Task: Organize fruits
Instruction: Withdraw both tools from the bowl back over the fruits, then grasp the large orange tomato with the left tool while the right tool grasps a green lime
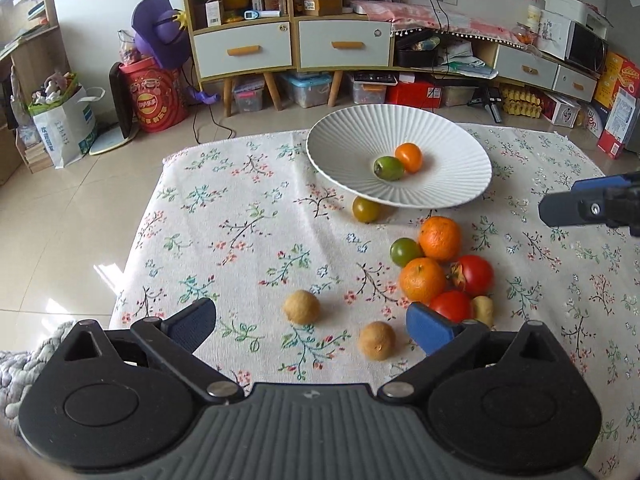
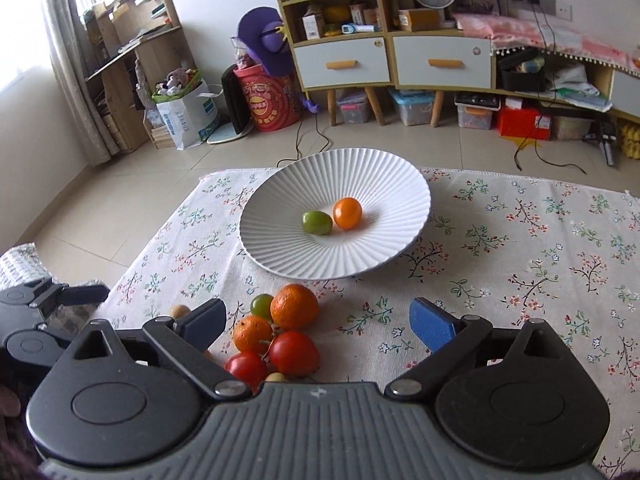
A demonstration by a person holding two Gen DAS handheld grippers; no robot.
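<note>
A white ribbed plate (image 1: 344,140) (image 2: 280,188) stands on the flowered cloth and holds a green fruit (image 1: 388,167) (image 2: 316,222) and a small orange fruit (image 1: 409,157) (image 2: 347,213). In front of it lie a dark green fruit (image 1: 365,209), two oranges (image 1: 439,238) (image 2: 294,306), a small green fruit (image 1: 404,251) (image 2: 261,306), two red tomatoes (image 1: 476,275) (image 2: 294,352) and two brown fruits (image 1: 301,306). My left gripper (image 1: 312,326) is open above the brown fruits, holding nothing. My right gripper (image 2: 318,326) is open over the pile, empty.
The flowered cloth (image 1: 224,216) covers a low table; its left edge drops to a tiled floor (image 1: 60,220). Cabinets with drawers (image 1: 288,44) and storage boxes line the back wall. The right gripper (image 1: 576,204) shows at the right edge of the left wrist view.
</note>
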